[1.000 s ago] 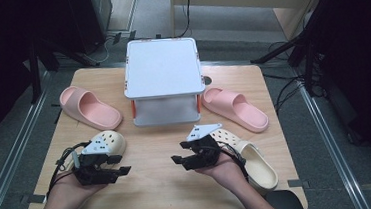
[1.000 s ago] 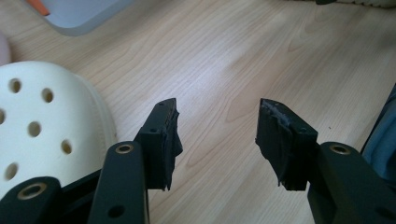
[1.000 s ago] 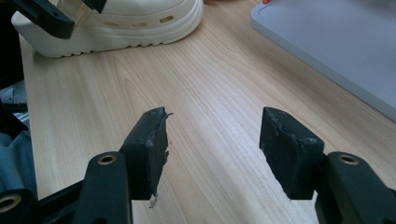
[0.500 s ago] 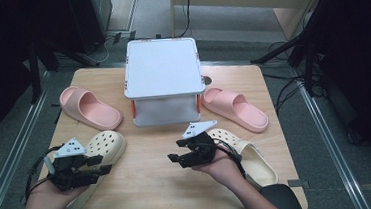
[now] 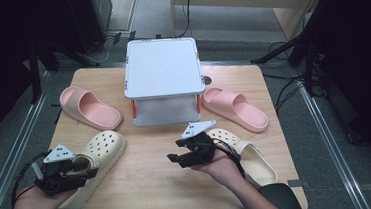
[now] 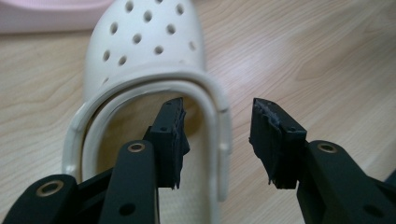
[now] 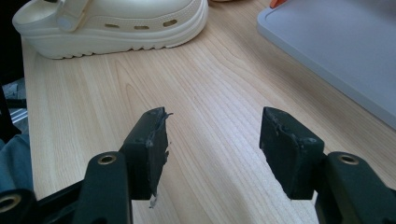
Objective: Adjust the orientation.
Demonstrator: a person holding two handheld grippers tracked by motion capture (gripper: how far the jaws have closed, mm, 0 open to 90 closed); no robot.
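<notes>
A cream perforated clog (image 5: 99, 151) lies at the near left of the wooden table (image 5: 144, 183), toe pointing away. My left gripper (image 5: 82, 173) hangs over its heel end. In the left gripper view the left gripper (image 6: 219, 106) straddles the clog's (image 6: 144, 51) side rim, one jaw inside the opening and one outside. The jaws have just been closing; a gap still shows beside the rim, so it is open. My right gripper (image 5: 175, 150) stands open above bare wood, its pads (image 7: 152, 140) with nothing between them. The second cream clog (image 5: 250, 154) lies right of that hand.
A white two-tier shelf (image 5: 162, 73) stands at the back centre; its grey base (image 7: 336, 46) is near my right gripper. One pink slide (image 5: 89, 108) lies left of the shelf, another pink slide (image 5: 236, 108) to its right. The second cream clog (image 7: 112, 23) sits beyond my right gripper.
My left gripper has moved left along the near edge to the clog's heel, and its jaws have narrowed around the rim. The right gripper has stayed in place.
</notes>
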